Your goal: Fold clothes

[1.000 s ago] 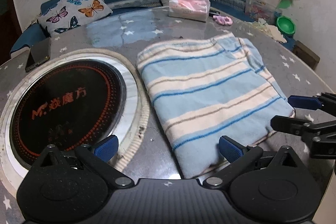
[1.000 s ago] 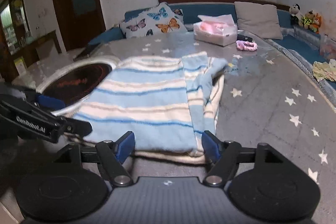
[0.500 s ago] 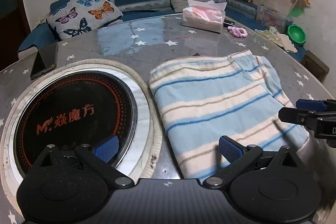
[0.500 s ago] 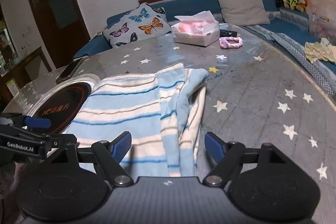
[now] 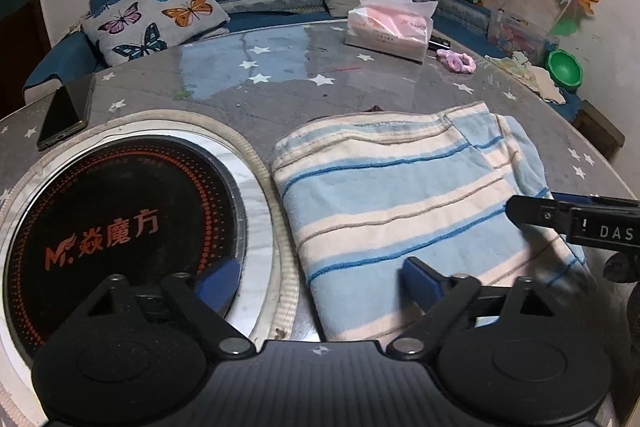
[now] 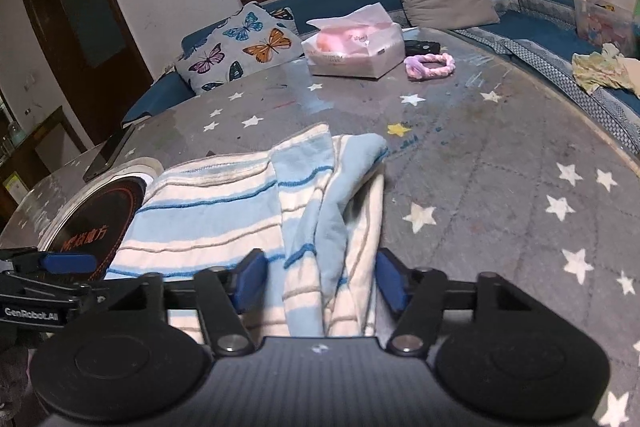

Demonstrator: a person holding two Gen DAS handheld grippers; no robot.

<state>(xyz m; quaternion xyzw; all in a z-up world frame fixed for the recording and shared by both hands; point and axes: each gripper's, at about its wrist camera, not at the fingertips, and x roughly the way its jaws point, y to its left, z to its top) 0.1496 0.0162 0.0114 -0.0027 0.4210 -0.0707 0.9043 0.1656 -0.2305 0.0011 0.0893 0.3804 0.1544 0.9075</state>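
A blue and cream striped garment [image 5: 380, 195] lies folded on the grey star-patterned table [image 5: 280, 79], just right of the round cooker. My left gripper [image 5: 320, 279] hangs over its near left corner. Its jaws are closing, with cloth by the right pad and none pinched. The right gripper [image 5: 560, 215] reaches in from the right edge of this view. In the right wrist view the garment [image 6: 208, 211] has a sleeve folded along its right side. My right gripper [image 6: 320, 279] straddles that near edge, jaws closing, cloth between the pads but not squeezed. The left gripper [image 6: 60, 267] shows at far left.
A round black induction cooker [image 5: 120, 227] is set into the table at the left, with a phone [image 5: 64, 115] behind it. A tissue box [image 5: 388, 27] and a pink scrunchie [image 5: 456, 61] sit at the far side. A bench with a butterfly pillow [image 5: 160, 15] rings the table.
Both pairs of jaws have narrowed. The right gripper has slid forward over the garment's near edge, so the cloth now lies between its pads rather than ahead of them.
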